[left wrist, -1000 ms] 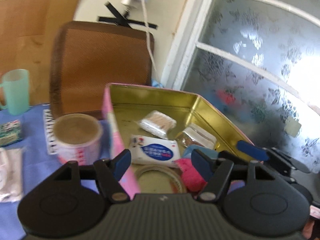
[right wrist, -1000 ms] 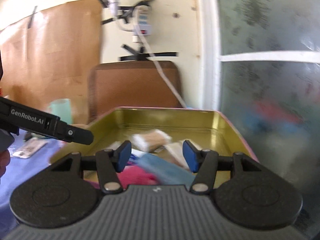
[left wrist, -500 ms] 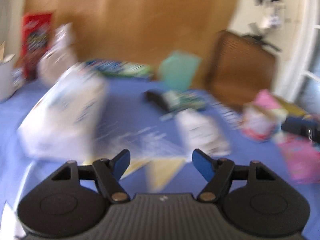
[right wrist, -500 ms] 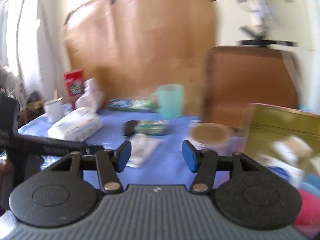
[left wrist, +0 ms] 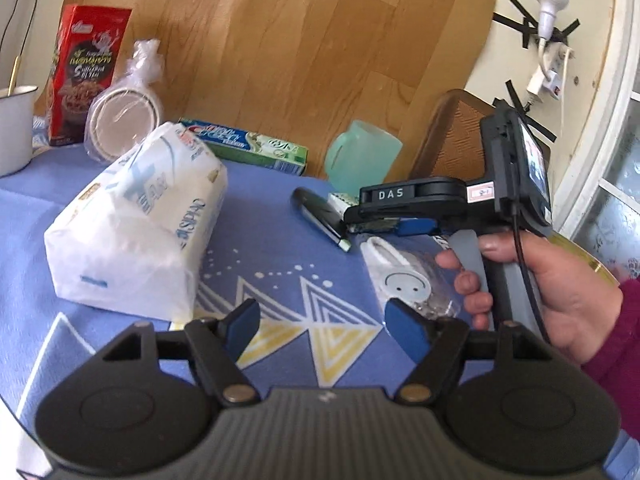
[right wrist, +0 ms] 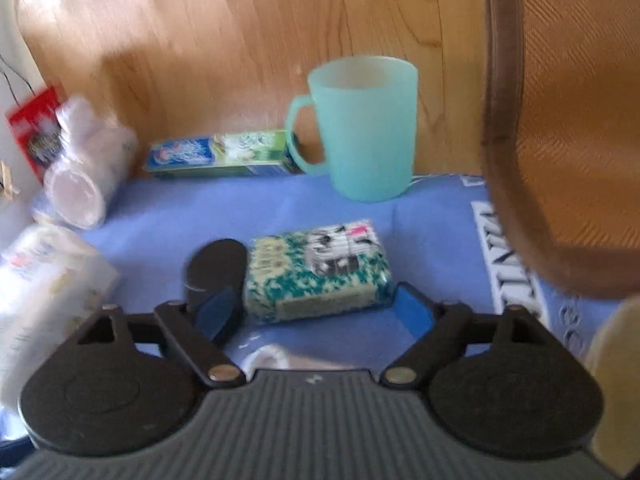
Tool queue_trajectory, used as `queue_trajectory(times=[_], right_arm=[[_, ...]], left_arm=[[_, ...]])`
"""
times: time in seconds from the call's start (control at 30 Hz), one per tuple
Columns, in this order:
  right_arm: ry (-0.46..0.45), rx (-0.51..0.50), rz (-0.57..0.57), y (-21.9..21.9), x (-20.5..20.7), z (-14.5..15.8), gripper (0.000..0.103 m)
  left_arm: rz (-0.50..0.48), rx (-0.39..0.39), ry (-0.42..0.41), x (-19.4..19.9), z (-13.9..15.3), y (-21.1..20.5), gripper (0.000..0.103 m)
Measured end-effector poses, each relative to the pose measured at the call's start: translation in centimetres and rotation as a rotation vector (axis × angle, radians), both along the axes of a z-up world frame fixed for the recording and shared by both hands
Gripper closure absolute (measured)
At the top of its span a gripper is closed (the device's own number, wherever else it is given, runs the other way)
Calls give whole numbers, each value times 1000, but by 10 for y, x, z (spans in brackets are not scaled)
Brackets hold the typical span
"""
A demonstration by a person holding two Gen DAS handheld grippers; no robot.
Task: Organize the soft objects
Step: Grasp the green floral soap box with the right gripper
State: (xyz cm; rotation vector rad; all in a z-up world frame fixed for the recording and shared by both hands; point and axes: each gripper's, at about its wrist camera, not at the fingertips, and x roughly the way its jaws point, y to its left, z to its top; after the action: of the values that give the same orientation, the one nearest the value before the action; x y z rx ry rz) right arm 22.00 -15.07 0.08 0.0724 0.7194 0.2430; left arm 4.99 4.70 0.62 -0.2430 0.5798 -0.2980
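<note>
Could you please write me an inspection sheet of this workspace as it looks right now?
Surface: blue patterned tablecloth.
Job's things: large tissue pack; green-patterned packet lies between the right gripper's fingers, apart from them.
Clutter: teal mug, toothpaste box, cereal box, bagged cups, black case.
Grippers: left gripper open; right gripper open.
Cables: white cord on wall.
Surroundings: wood-grain panel, brown chair back.
</note>
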Motion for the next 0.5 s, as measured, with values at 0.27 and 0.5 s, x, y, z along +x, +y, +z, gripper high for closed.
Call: queue_trajectory(times=[0.27,0.5], right_arm=[[-175,-19,83,-6,-77,30,33],[-154,8,325,-37,-208,28,31]], left_arm=[[19,-73,33,5,-2,13,32],[-102,-104,81,7,-1,4,34]])
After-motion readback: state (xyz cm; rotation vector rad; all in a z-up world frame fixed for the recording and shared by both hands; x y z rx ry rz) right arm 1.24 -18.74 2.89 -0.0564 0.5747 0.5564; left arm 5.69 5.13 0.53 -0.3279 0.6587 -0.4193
